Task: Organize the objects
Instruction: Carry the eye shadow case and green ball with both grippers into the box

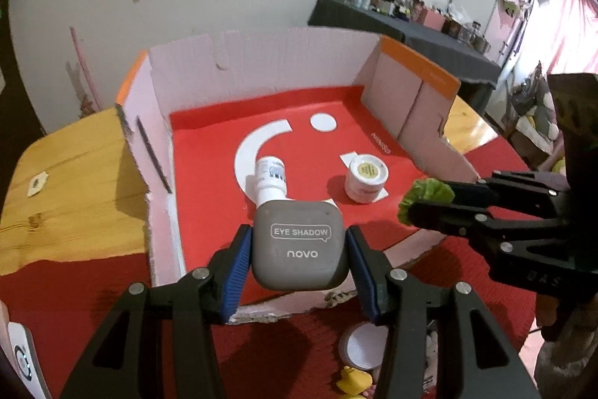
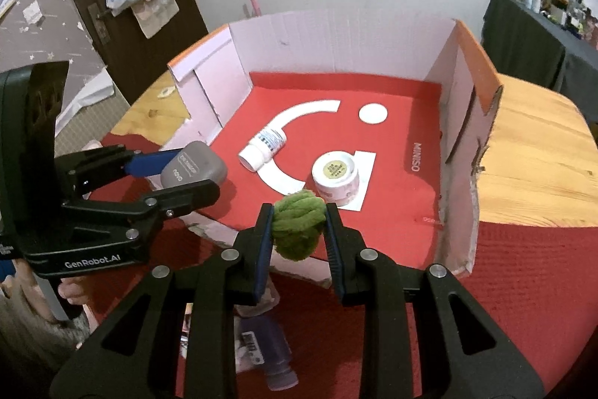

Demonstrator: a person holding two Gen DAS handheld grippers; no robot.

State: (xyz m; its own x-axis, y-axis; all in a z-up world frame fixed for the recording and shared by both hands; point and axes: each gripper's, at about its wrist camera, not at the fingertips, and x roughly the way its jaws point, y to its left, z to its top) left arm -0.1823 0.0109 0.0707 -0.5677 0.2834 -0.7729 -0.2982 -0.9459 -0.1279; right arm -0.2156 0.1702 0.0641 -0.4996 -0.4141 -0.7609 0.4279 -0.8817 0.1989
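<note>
Left wrist view: left gripper is pinching the stiff, slick compact by its sides over the box's near edge, while right gripper is squeezing a soft, light pom-pom.

The grey case reads "EYE SHADOW novo", the box floor "MINISO", the left gripper "GenRobot.AI".

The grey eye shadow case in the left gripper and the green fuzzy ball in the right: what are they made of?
The grey eye shadow case, shut in the left gripper, looks like matte moulded plastic: smooth rounded corners, printed white lettering, no gloss. The green fuzzy ball, squeezed in the right gripper, looks like soft chenille or yarn, given its ropy, fuzzy folds.
</note>
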